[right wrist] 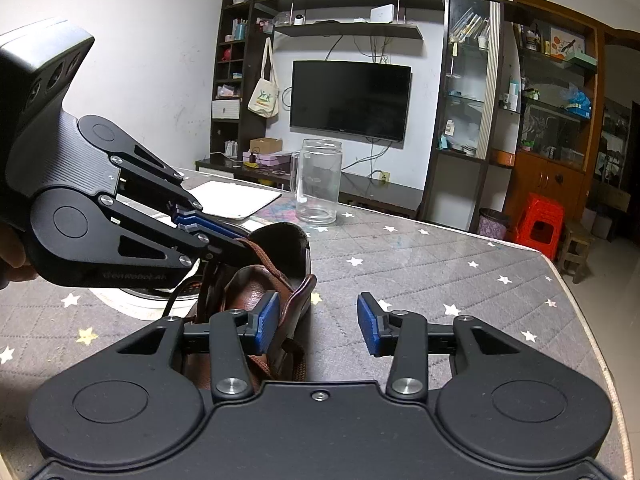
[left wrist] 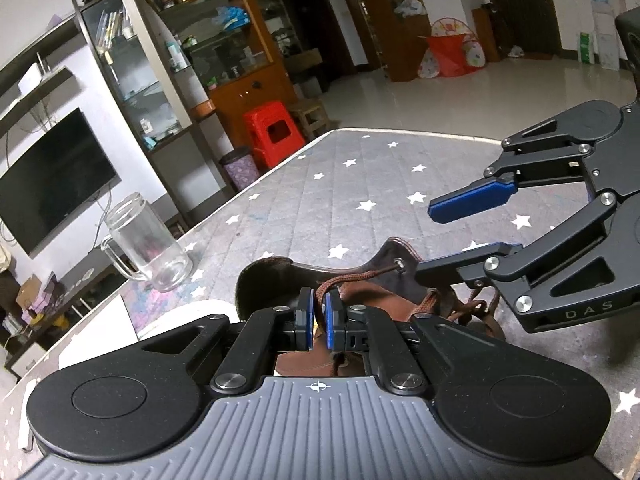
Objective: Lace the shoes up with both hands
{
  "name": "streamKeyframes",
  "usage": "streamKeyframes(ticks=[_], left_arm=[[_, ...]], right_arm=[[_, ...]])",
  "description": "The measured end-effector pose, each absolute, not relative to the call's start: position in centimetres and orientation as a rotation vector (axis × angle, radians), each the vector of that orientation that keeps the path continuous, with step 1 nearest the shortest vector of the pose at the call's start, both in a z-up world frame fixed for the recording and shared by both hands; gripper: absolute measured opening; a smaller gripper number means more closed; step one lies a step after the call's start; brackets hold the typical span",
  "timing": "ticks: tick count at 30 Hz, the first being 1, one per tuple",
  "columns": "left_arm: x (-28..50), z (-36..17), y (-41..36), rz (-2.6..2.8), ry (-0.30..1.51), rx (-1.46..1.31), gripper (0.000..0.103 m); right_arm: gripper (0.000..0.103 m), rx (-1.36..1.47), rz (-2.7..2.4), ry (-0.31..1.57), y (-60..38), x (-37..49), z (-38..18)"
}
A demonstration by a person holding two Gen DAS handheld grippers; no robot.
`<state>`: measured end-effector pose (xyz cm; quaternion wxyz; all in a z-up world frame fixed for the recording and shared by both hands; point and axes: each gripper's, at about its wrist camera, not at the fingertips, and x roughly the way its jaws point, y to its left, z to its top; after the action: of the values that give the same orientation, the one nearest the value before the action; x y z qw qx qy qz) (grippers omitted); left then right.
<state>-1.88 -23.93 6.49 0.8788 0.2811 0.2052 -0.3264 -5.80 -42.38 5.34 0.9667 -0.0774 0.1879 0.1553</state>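
A brown leather shoe point(left wrist: 372, 300) point(right wrist: 256, 292) lies on the star-patterned table cover point(left wrist: 360, 184). My left gripper point(left wrist: 320, 320) is shut on a brown lace point(left wrist: 326, 286) just above the shoe's opening. The right wrist view shows that same left gripper point(right wrist: 240, 240) coming in from the left, pinching the lace point(right wrist: 270, 270) over the shoe's heel. My right gripper point(right wrist: 319, 324) point(left wrist: 428, 240) is open and holds nothing. Its left pad point(right wrist: 267, 320) sits against the shoe's eyelet flap point(left wrist: 400, 258); its right pad is over bare cloth.
A clear glass mug point(left wrist: 148, 240) point(right wrist: 318, 180) stands behind the shoe near the table's far edge. A white board point(right wrist: 236, 200) and a white round object point(right wrist: 132, 300) lie by the left gripper. A red stool point(right wrist: 540, 220) stands on the floor beyond the table.
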Motion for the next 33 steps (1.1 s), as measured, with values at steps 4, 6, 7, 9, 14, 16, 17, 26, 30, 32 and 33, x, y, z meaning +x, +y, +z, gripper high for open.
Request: streamKeyframes(ticks=[4, 6, 7, 9, 14, 16, 17, 26, 30, 32, 33], left_arm=[[-1.8, 6.3, -24.1, -0.701, 0.431, 0.588, 0.006], [-1.9, 6.2, -24.2, -0.709, 0.430, 0.595, 0.006], [-1.9, 6.2, -24.1, -0.714, 0.429, 0.595, 0.006], [-1.7, 6.2, -24.3, -0.722, 0.426, 0.599, 0.006], [-1.8, 6.0, -24.7, -0.756, 0.417, 0.616, 0.006], [-1.9, 5.9, -24.8, -0.765, 0.416, 0.623, 0.006], [-1.8, 5.8, -24.9, -0.770, 0.414, 0.628, 0.006], [-1.3, 5.6, -25.1, -0.785, 0.417, 0.645, 0.007], [-1.1, 5.5, -25.0, -0.790, 0.422, 0.638, 0.007], [-1.0, 5.5, -25.0, -0.789, 0.424, 0.637, 0.007], [-1.0, 5.5, -24.9, -0.789, 0.424, 0.636, 0.007]], right_arm=[[0.045, -0.183, 0.331, 0.386, -42.2, -5.8, 5.5], [0.045, -0.196, 0.339, 0.390, -42.1, -5.8, 5.5], [0.045, -0.203, 0.344, 0.391, -42.1, -5.7, 5.6], [0.045, -0.216, 0.352, 0.394, -42.0, -5.7, 5.6], [0.045, -0.249, 0.373, 0.402, -41.8, -5.7, 5.8], [0.045, -0.263, 0.382, 0.405, -41.7, -5.7, 5.9], [0.045, -0.269, 0.386, 0.407, -41.7, -5.7, 5.9], [0.024, -0.471, 0.441, 0.413, -40.2, -5.2, 5.5], [0.020, -0.638, 0.474, 0.399, -38.8, -4.5, 5.1], [0.014, -0.696, 0.491, 0.398, -38.3, -4.2, 4.9], [0.013, -0.717, 0.504, 0.402, -38.2, -4.0, 4.8]])
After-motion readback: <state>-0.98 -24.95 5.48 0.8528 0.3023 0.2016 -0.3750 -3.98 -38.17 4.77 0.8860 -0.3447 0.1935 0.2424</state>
